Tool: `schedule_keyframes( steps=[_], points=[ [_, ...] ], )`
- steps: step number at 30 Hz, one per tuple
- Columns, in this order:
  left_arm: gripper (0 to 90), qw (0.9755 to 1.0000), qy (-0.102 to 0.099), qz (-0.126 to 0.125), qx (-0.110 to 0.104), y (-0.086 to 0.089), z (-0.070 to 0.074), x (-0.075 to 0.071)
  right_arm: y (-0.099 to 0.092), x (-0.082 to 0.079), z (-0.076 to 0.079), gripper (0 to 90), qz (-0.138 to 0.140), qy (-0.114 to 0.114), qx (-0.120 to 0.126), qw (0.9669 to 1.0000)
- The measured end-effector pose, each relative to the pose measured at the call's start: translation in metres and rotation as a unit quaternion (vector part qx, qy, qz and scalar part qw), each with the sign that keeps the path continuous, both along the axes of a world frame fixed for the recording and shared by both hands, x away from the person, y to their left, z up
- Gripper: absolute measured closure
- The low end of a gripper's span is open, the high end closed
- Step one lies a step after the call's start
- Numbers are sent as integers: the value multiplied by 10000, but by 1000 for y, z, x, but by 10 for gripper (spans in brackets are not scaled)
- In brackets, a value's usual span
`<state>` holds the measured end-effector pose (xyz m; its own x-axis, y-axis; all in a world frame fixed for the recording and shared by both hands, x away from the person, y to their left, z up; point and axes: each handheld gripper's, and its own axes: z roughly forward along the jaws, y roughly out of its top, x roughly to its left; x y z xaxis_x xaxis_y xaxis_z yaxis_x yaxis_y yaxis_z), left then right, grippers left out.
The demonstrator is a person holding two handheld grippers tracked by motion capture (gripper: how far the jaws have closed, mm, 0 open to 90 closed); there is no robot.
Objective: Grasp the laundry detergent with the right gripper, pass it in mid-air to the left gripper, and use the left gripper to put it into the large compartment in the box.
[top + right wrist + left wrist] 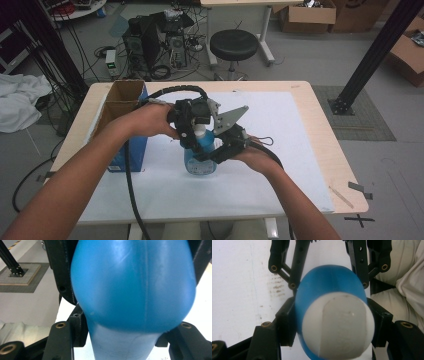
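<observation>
Both grippers pinch the blue bottle [200,157] standing mid-table: the left gripper [192,131] has its jaws on the white cap, the right gripper [220,150] on the body. Next, probably twist the cap off, holding the body steady.

Blue bottle [200,159] with white cap [338,326], black jaws on left gripper [192,131] and right gripper [220,150], grey three-cornered plate [231,118], white sheet [280,165] on pale wood table [325,150], brown and blue cardboard box [122,127]
</observation>
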<state>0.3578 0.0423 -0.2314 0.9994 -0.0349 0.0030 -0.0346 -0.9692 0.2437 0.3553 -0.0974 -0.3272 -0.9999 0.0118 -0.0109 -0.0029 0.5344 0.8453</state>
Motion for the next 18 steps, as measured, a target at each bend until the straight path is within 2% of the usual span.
schedule_keyframes(
  steps=[5,8,10,12,16,18],
  points=[
    [381,10000,-52,-54,-33,-1,7,-3,-2,-3,5,425,-7,-91,65,9999],
    [381,10000,-27,-27,-57,-1,10,-4,-6,-4,8,316,-14,-51,110,9999],
    [381,10000,-44,-5,-9,1,11,-4,-8,-5,9,301,-24,-22,115,9999],
    [381,10000,-59,18,8,4,12,-4,-15,-6,10,248,-88,10,48,9999],
    [381,9999,-74,83,16,8,13,-4,-25,-7,8,250,-170,53,-122,9998],
    [381,9998,-127,155,48,12,14,-4,-38,-6,7,229,-337,157,-227,9991]
  ],
)
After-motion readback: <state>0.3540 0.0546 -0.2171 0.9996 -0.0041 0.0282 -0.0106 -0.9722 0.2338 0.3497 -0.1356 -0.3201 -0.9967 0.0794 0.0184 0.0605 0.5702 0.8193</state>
